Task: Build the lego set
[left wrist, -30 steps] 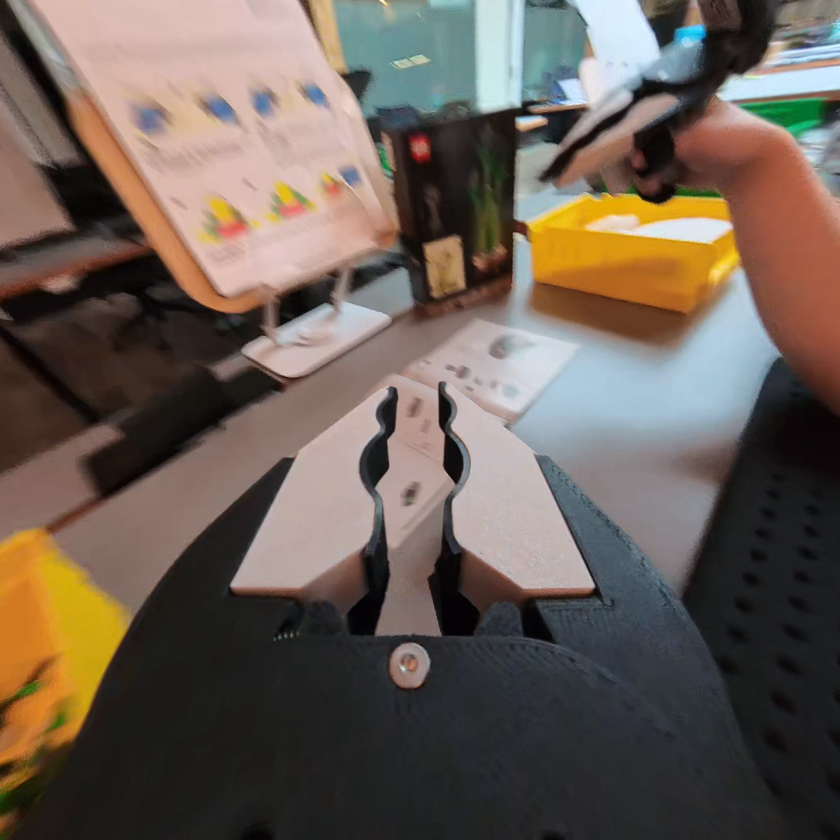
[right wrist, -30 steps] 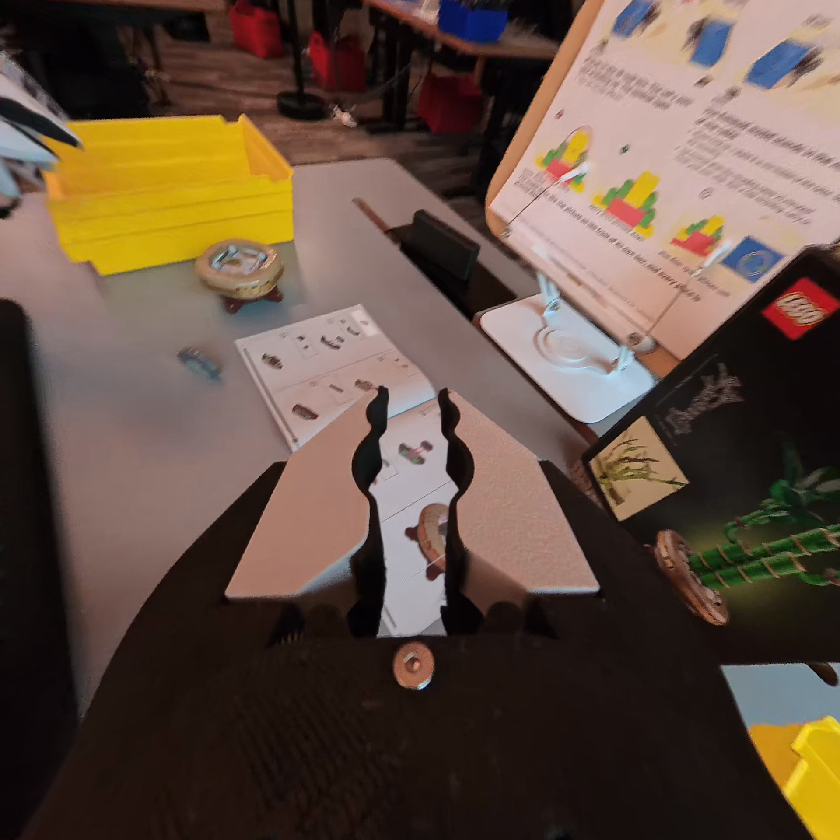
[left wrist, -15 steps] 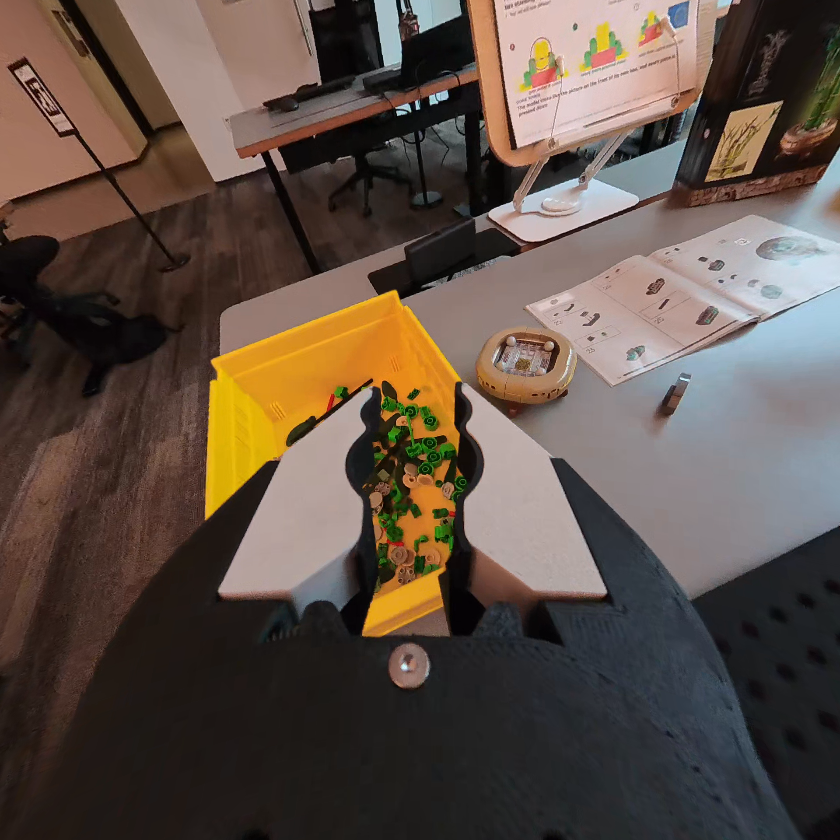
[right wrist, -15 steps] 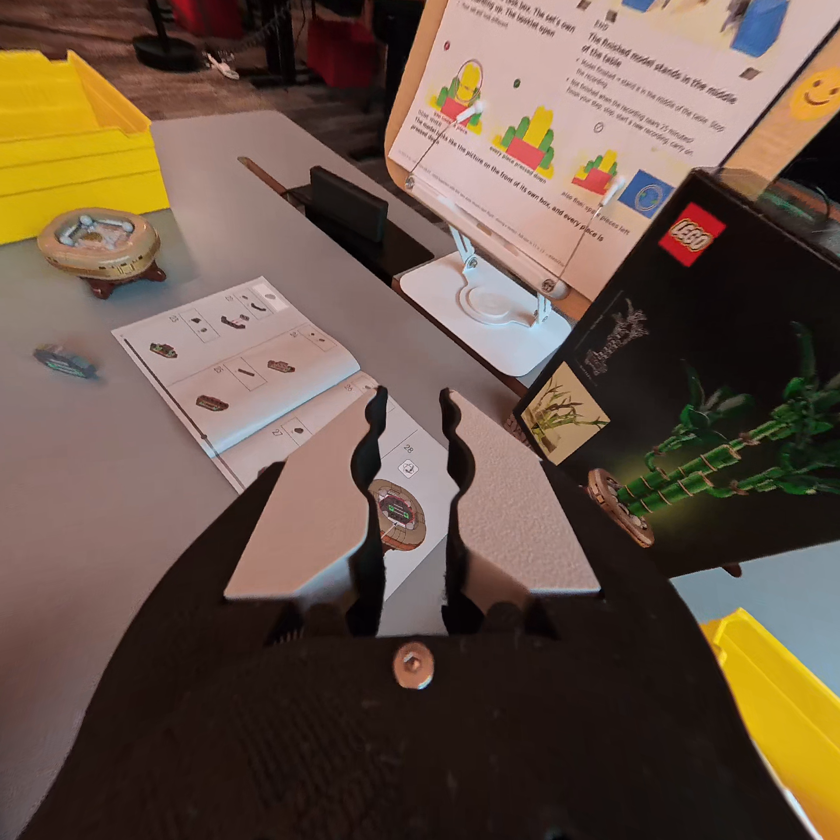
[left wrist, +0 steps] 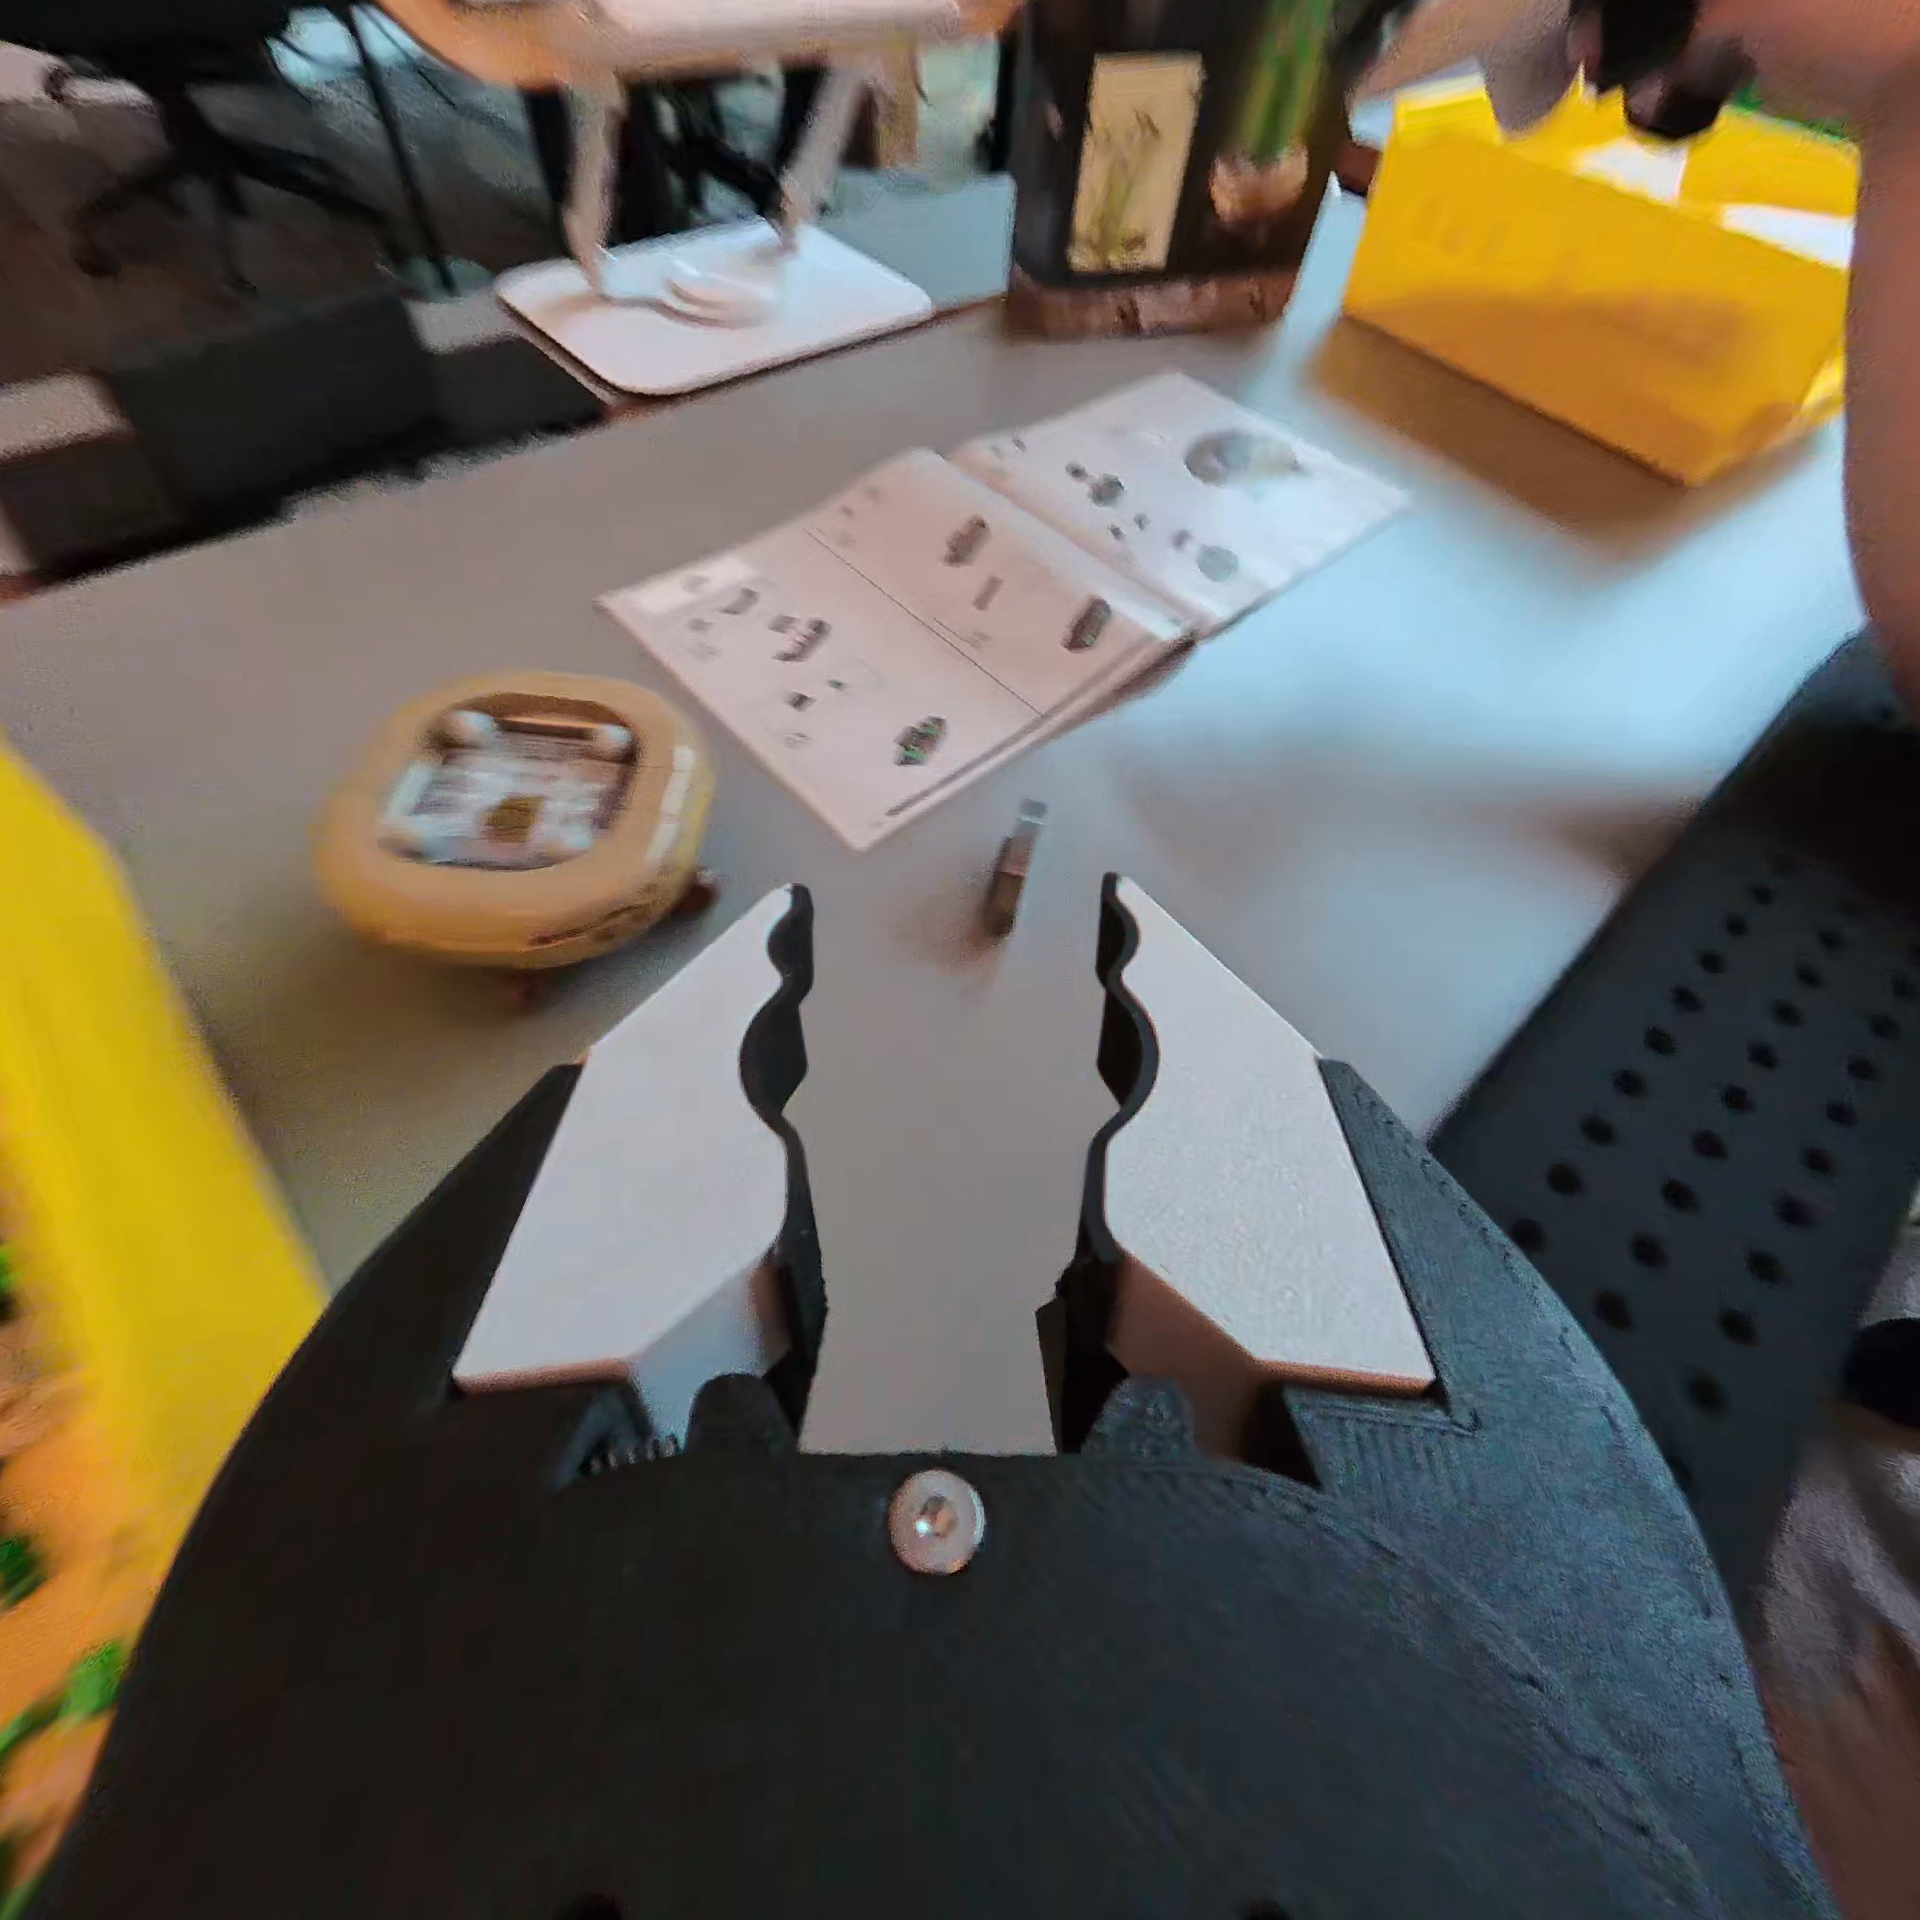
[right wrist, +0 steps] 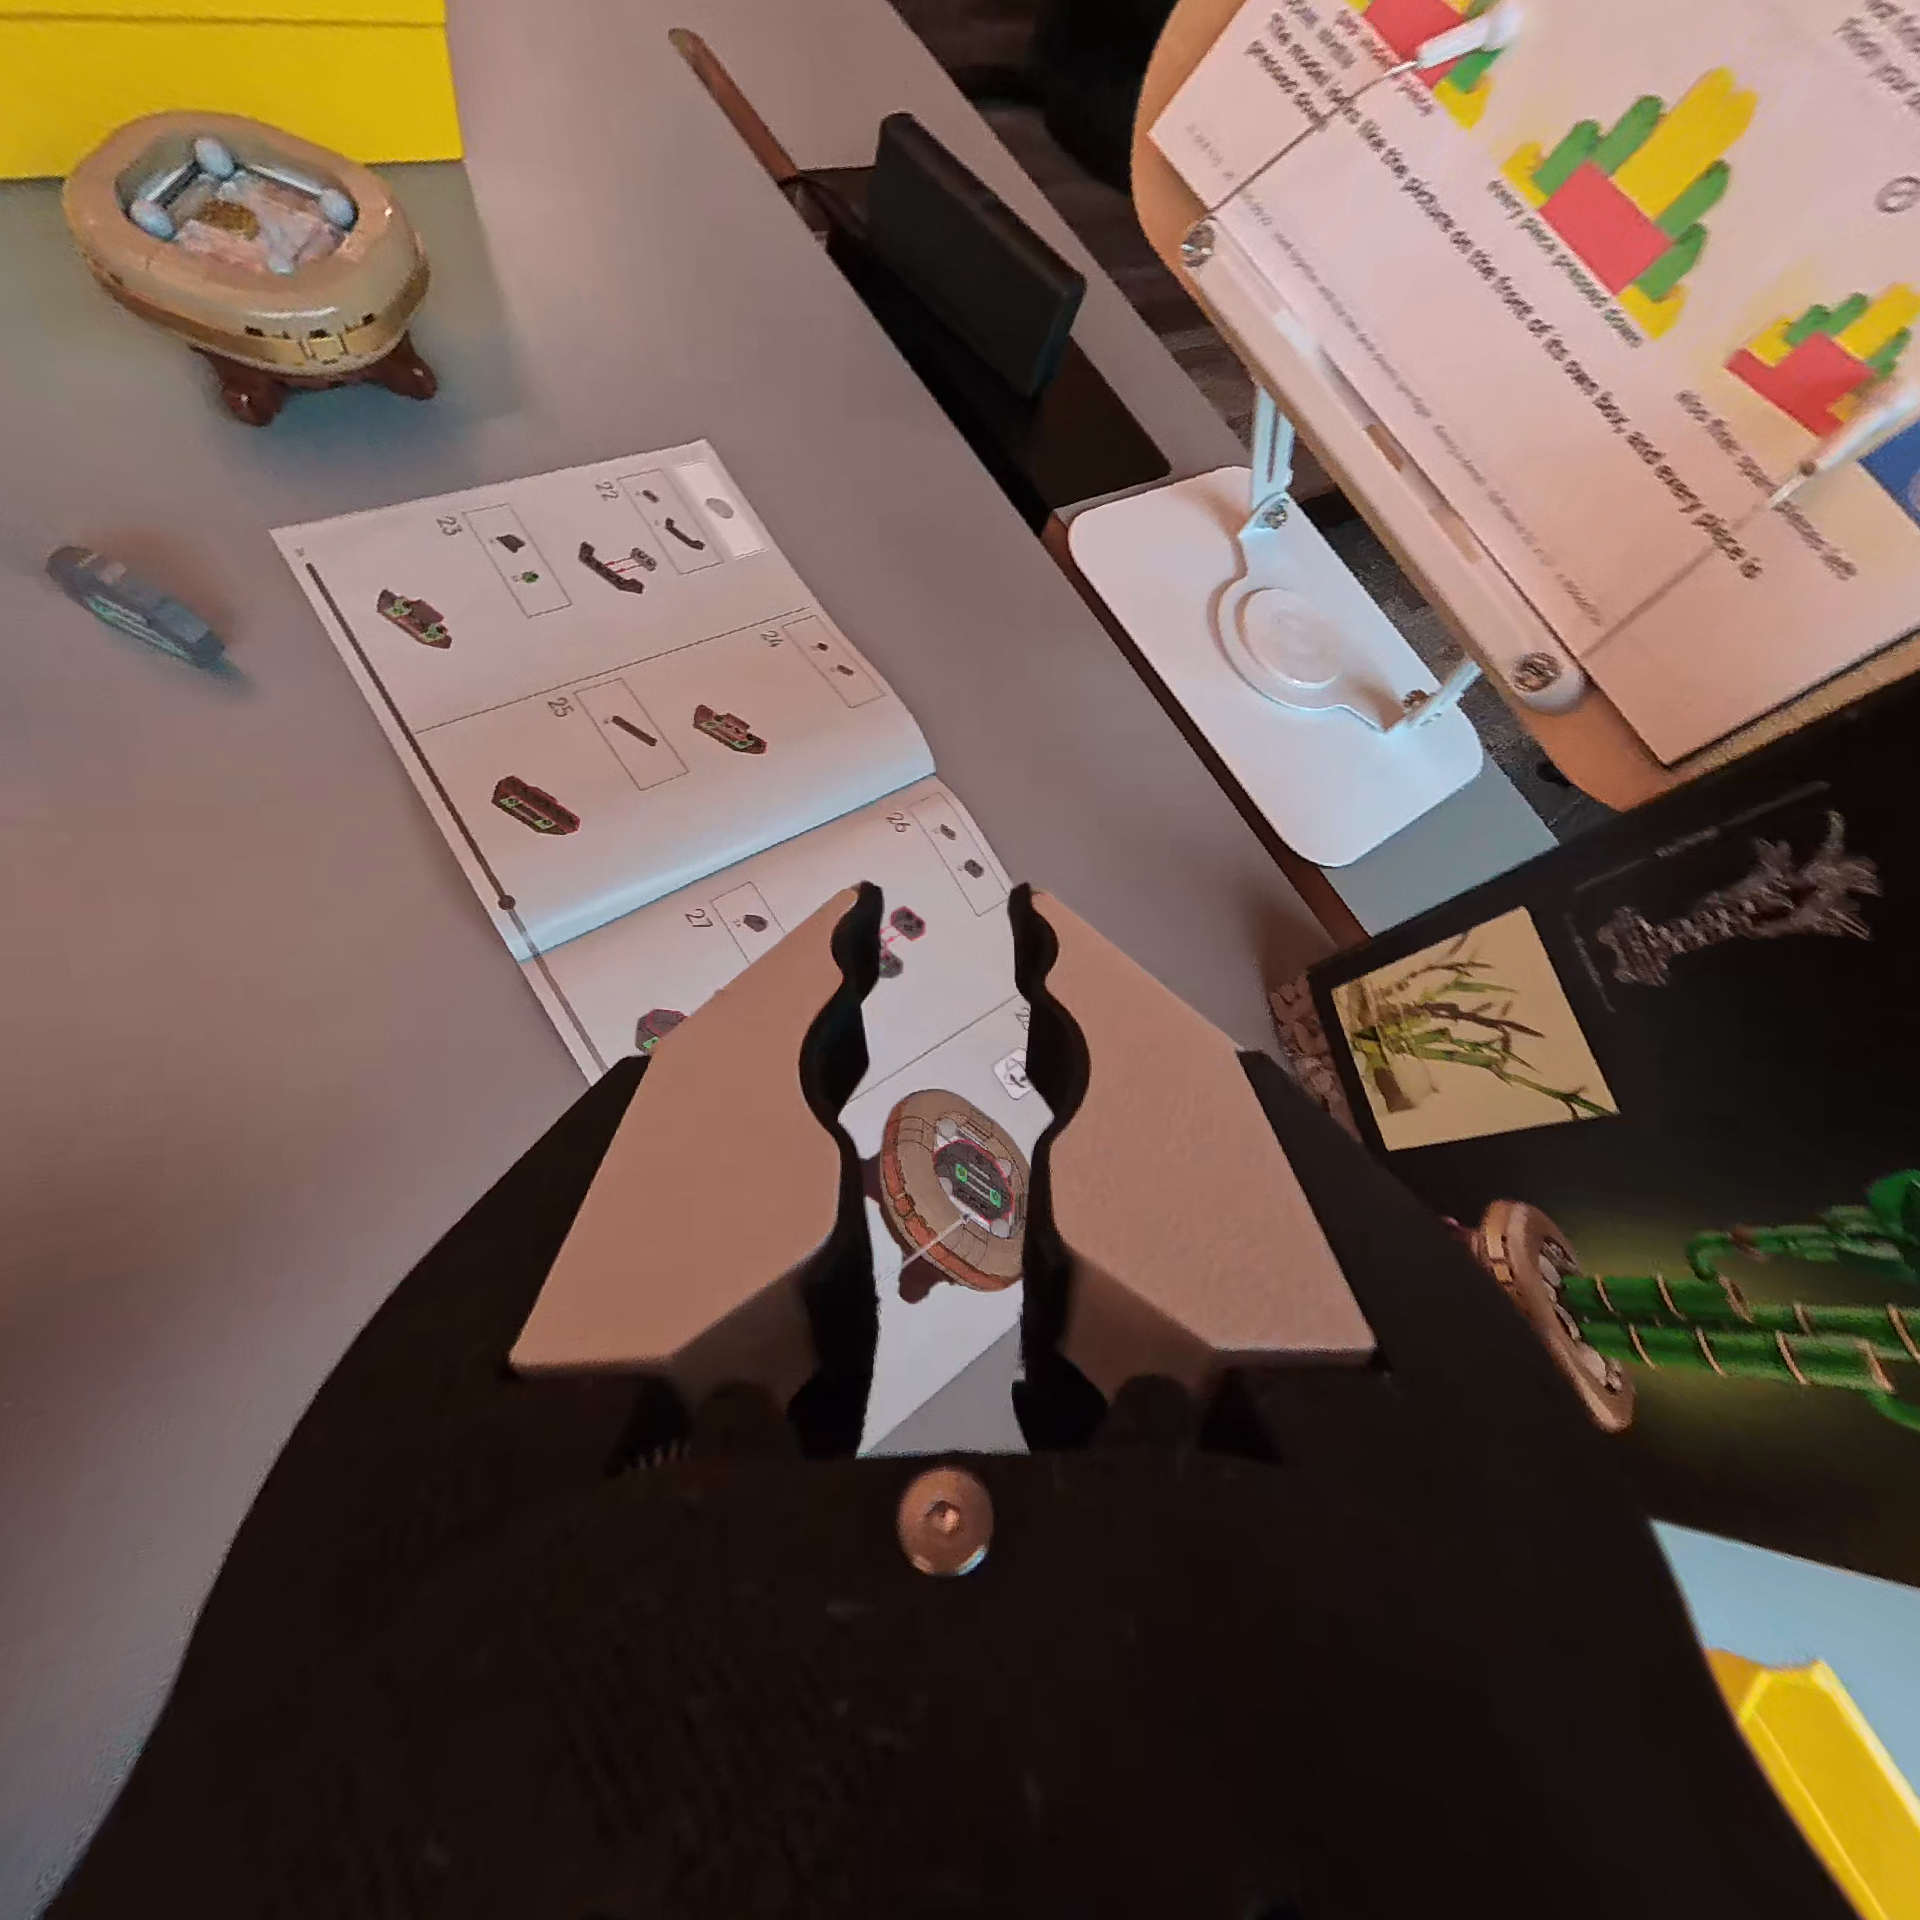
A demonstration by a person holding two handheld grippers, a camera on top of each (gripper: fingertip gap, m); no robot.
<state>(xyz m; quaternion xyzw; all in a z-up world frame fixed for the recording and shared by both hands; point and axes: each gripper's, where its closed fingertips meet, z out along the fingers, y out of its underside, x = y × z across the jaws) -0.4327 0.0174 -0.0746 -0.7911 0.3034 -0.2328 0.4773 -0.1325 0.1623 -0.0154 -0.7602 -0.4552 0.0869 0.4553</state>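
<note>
Right gripper [right wrist: 940, 904], fingers slightly apart and empty, hangs over an open booklet [right wrist: 623, 675] on a grey table [right wrist: 208, 935]. A tan pot [right wrist: 244, 244] and small dark piece [right wrist: 135, 613] lie beyond; box [right wrist: 1714, 1091] at right.

Left wrist view motion-blurred: small dark piece [left wrist: 1010, 869] just ahead of the claw tips, make-up unreadable. Yellow bin [left wrist: 114, 1174] at the claw's left cut by the edge, contents a smear. Right claw covers the booklet's [right wrist: 644, 707] near page. Box [right wrist: 1683, 1122] clipped at right.
</note>
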